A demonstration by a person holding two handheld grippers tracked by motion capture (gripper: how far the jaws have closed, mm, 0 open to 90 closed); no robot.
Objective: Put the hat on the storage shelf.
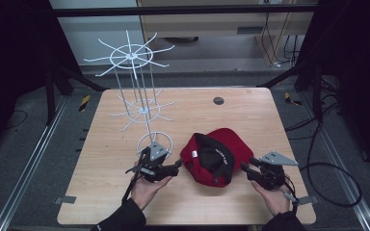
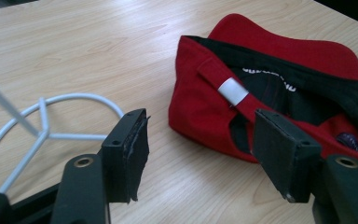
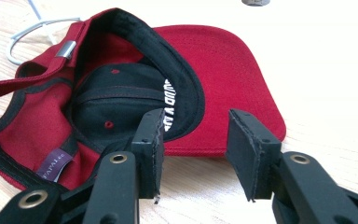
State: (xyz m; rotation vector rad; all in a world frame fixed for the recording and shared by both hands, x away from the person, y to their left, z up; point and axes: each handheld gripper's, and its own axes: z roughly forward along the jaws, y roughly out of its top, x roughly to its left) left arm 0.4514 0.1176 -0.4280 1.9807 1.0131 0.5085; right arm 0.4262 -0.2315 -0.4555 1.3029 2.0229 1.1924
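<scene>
A red cap (image 1: 213,154) with a black lining lies upside down on the wooden table (image 1: 250,115), between my two grippers. My left gripper (image 1: 177,166) is open just left of the cap, its jaws spread wide in the left gripper view (image 2: 200,149), with the cap's back strap (image 2: 233,91) ahead of them. My right gripper (image 1: 245,169) is open at the cap's right edge. In the right gripper view (image 3: 196,151) the red brim (image 3: 233,65) lies just beyond the jaws, nothing held between them.
A white wire rack (image 1: 137,86) with two tiers of radiating hooks stands at the table's left. Its ring base (image 1: 155,141) sits just behind my left gripper and shows in the left gripper view (image 2: 42,126). A small dark disc (image 1: 218,100) lies near the far edge.
</scene>
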